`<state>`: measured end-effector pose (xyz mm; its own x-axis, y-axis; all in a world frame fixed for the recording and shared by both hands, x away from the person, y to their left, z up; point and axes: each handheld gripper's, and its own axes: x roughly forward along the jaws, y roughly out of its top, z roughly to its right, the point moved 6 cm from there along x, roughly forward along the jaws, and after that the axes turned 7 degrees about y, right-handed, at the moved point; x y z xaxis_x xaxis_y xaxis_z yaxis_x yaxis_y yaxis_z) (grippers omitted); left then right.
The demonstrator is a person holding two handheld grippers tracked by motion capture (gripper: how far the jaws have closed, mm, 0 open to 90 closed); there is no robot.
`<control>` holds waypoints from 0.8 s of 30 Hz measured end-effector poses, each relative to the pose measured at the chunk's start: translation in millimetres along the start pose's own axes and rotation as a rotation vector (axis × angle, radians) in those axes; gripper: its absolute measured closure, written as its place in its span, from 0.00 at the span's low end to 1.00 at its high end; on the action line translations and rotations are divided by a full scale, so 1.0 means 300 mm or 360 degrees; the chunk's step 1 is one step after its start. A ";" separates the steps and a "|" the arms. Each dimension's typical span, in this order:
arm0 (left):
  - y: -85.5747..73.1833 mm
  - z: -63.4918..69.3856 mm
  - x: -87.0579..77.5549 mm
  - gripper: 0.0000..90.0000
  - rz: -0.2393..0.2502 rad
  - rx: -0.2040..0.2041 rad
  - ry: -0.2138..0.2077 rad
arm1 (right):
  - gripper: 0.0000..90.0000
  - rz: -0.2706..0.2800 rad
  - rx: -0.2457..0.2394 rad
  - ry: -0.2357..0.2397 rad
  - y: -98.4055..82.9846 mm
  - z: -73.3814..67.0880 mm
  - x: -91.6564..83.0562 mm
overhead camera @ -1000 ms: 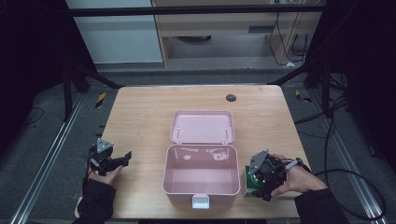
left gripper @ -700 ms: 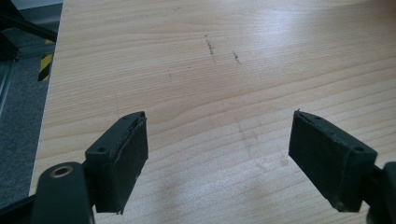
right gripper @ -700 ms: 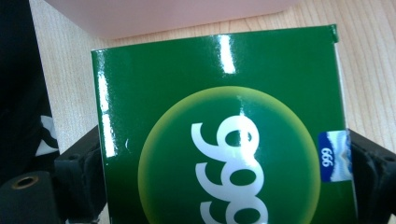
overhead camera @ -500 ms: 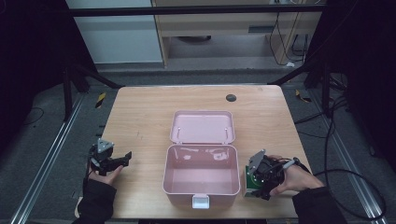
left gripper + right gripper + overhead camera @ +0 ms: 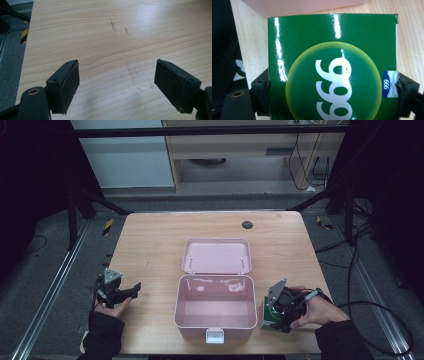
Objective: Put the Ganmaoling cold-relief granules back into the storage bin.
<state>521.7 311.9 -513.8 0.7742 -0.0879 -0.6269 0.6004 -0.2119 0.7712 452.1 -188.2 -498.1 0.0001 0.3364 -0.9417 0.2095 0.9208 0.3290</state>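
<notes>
— Right gripper view first: how do the fingers [image 5: 260,96] stand?

— Clamped on both sides of a glossy green carton [image 5: 332,65]; the jaws have just been closing, and now the pads press its two edges.

— Any writing on it?

— Large white digits on a yellow-green disc, "999" or "666" depending on which way up the carton is, with the same three digits small on a blue tab at the edge. No brand name I can read.

— Where does it sit?

— High view puts the carton [image 5: 268,319] on the table [image 5: 150,245], just beside the right wall of the open pink box [image 5: 215,307], under the right gripper [image 5: 280,317].

— And the left gripper [image 5: 131,291]?

— Jaws spread wide over bare wood, holding nothing.

— So which step?

— The grasp looks made. Next, I judge, comes a lift clear of the rim, then across and down into the box, which looks empty.
</notes>
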 end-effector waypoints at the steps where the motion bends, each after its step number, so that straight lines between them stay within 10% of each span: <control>1: 0.000 0.001 0.000 0.22 0.0000 -0.0001 -0.0001 | 0.18 0.0010 0.0002 -0.0002 0.000 -0.002 -0.010; 24: 0.000 0.006 0.002 0.22 -0.0008 0.0006 -0.0007 | 0.18 0.0146 -0.0051 -0.0055 0.063 -0.030 -0.229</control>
<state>521.9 310.3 -514.5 0.7705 -0.0910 -0.6310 0.6032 -0.2160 0.7678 447.3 -192.1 -426.6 0.0519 0.4130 -0.9093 0.1755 0.8925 0.4154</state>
